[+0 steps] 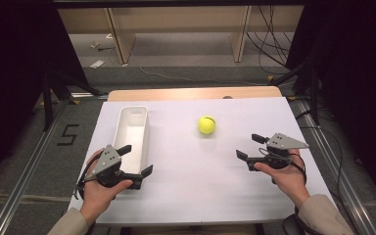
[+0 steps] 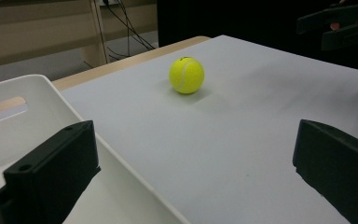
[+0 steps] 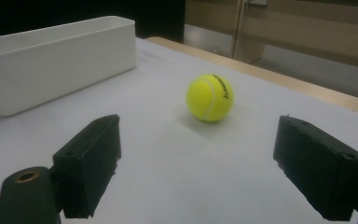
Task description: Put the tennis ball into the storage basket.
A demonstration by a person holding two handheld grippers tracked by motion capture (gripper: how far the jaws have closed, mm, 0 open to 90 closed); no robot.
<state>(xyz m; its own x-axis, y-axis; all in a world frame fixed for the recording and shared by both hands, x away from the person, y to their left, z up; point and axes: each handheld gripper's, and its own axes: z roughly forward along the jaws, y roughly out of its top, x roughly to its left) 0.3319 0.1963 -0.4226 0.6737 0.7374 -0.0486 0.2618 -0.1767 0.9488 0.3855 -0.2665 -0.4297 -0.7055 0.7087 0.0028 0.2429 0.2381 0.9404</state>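
- The surface is a white sheet on a wooden top, with dark floor and cables around it.
- A yellow tennis ball sits on the white sheet, a bit past the middle, toward 12 o'clock.
- A long white bin lies at about 9 o'clock from the ball, well apart from it.
- The left hand-held gripper is at about 7 o'clock from the ball. Its jaws are wide apart and hold nothing.
- In the left gripper view, one jaw is over the bin's near end and the other is over the white sheet. The ball is far ahead between them.
- The right hand-held gripper is at about 4 o'clock from the ball. Its jaws are wide apart too, with nothing in them.
- In the right gripper view, the ball sits ahead between the two jaws, not touching them. The bin is at 10 o'clock.
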